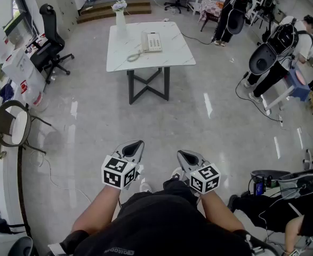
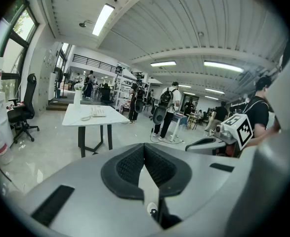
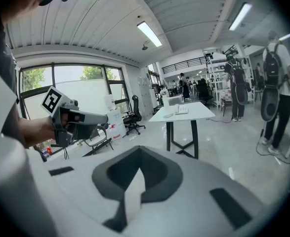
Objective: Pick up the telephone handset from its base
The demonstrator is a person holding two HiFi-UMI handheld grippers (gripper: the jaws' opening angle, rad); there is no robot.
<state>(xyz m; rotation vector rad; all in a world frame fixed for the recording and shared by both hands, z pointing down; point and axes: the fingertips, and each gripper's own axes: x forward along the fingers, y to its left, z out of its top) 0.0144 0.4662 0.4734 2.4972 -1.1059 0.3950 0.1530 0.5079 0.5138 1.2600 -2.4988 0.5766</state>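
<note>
Seeing the handset [image 1: 145, 41] seated on its base [image 1: 153, 42], on the white table [image 1: 167, 57], with a vase [image 1: 119, 16] at the table's far edge. Nothing is done yet. Left gripper [image 1: 139, 143] and right gripper [image 1: 181, 153] are well short of the table, jaws pressed together, empty. I've got approach, open, grasp and lift left.

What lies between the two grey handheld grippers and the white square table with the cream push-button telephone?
Only bare, glossy grey floor, seen in the head view.
</note>
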